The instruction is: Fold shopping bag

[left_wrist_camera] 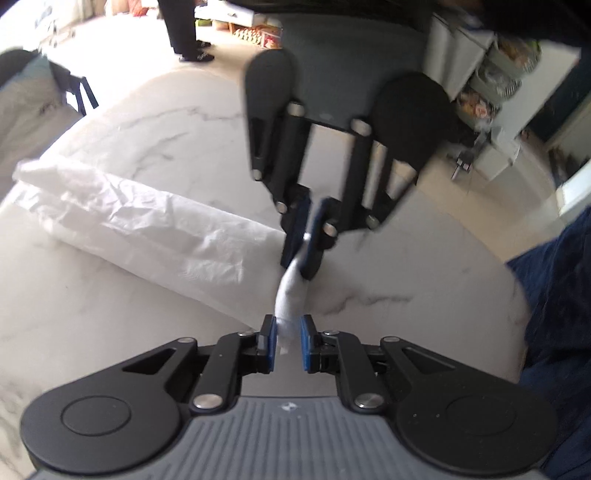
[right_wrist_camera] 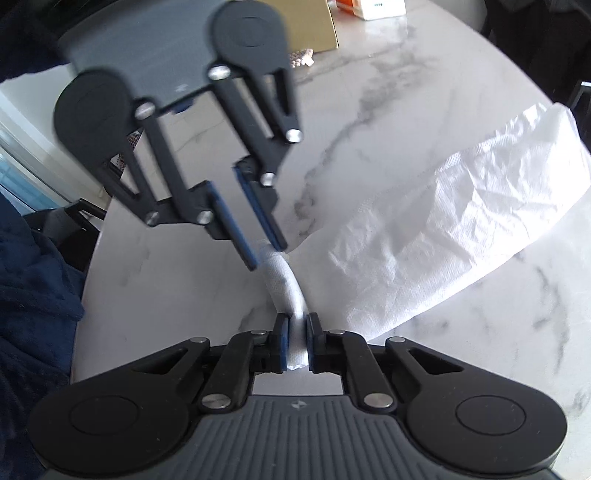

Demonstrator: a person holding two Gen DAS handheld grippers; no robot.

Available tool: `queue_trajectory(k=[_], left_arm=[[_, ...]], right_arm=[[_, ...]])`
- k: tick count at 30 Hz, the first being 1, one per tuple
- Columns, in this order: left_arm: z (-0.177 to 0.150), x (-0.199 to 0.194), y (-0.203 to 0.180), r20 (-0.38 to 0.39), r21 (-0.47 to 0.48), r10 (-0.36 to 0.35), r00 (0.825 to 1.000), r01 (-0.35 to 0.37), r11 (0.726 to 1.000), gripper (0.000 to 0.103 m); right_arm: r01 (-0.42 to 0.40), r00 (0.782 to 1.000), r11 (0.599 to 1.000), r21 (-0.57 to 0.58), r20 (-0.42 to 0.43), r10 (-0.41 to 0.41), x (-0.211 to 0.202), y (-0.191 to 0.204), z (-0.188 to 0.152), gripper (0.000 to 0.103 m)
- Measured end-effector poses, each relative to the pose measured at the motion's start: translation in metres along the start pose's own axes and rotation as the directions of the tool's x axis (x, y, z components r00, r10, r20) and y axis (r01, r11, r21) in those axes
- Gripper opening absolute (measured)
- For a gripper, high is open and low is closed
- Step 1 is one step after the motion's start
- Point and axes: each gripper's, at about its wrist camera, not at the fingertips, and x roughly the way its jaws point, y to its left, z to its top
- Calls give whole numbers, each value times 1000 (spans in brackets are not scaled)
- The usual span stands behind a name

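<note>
Now, in the left wrist view you can count one white shopping bag (left_wrist_camera: 147, 221), two grippers, and one marble desk (left_wrist_camera: 92, 332). The bag lies crumpled and partly folded on the desk, going off to the left. One thin twisted end of it, maybe a handle, runs between the two grippers. The left gripper (left_wrist_camera: 289, 341) is at the bottom of the picture. Its two blue fingers (left_wrist_camera: 269, 343) are nearly together, with the bag's end between them; the right pad does not seem to touch it. The right gripper (left_wrist_camera: 308, 240) comes in from the top, a bit blurry. Its two fingers are pinched on the other part of the same end. Far back, a person's dark legs (left_wrist_camera: 183, 29) stand on the floor.

Next, in the right wrist view there is again one bag (right_wrist_camera: 461, 221), now off to the right on the desk (right_wrist_camera: 406, 92). The right gripper (right_wrist_camera: 297, 343) is at the bottom, and its fingers (right_wrist_camera: 282, 343) are clamped on the bag's twisted end. The left gripper (right_wrist_camera: 267, 254) comes from the top left, its two fingers a little apart at the tips around that end. One brown box (right_wrist_camera: 314, 26) sits at the far edge.
</note>
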Motion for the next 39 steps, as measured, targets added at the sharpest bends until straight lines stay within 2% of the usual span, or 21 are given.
queue_trajectory(k=[4, 7, 10, 14, 17, 21, 25, 27, 31, 32, 34, 35, 37, 39], left_arm=[[0, -9, -16, 30, 99, 96, 995, -99, 990, 14], [13, 4, -48, 47, 179, 145, 988, -151, 972, 21], [20, -7, -27, 24, 226, 183, 983, -184, 957, 21], [24, 4, -26, 4, 269, 208, 978, -201, 942, 21], [26, 14, -24, -3, 307, 216, 976, -205, 930, 22], [25, 22, -11, -10, 287, 203, 979, -191, 939, 18], [17, 19, -4, -12, 293, 178, 984, -167, 941, 15], [15, 19, -8, -6, 339, 193, 981, -180, 923, 15], [11, 18, -21, 27, 432, 240, 970, -228, 873, 15], [11, 17, -21, 33, 433, 243, 969, -233, 871, 15], [13, 16, -16, 22, 394, 231, 973, -221, 892, 15], [15, 15, -11, 6, 358, 217, 976, -205, 911, 15], [20, 14, 1, -22, 299, 180, 983, -166, 940, 15], [23, 11, 15, -43, 238, 132, 990, -118, 964, 16]], right_arm=[[-64, 997, 995, 77, -45, 67, 2, -15, 9, 10], [-115, 989, 981, 154, -79, 128, 9, -24, 21, 10], [-154, 979, 966, 207, -98, 177, 12, -36, 24, 10], [-198, 964, 944, 262, -121, 235, 16, -50, 28, 10], [-238, 948, 912, 334, -122, 293, 20, -64, 28, 9], [-282, 928, 862, 422, -108, 356, 25, -80, 24, 9], [-315, 913, 783, 536, -56, 405, 26, -93, 12, 12], [-328, 905, 736, 592, -27, 424, 27, -99, 5, 12], [-315, 906, 692, 650, -12, 424, 29, -100, -4, 11], [-314, 906, 682, 660, -5, 422, 30, -100, -6, 11], [-312, 908, 661, 682, 9, 419, 32, -101, -10, 10], [-306, 912, 662, 684, 12, 409, 30, -100, -10, 10], [-279, 937, 710, 647, 23, 347, 21, -91, -6, 16], [-190, 981, 819, 541, 70, 181, -3, -68, 2, 42]])
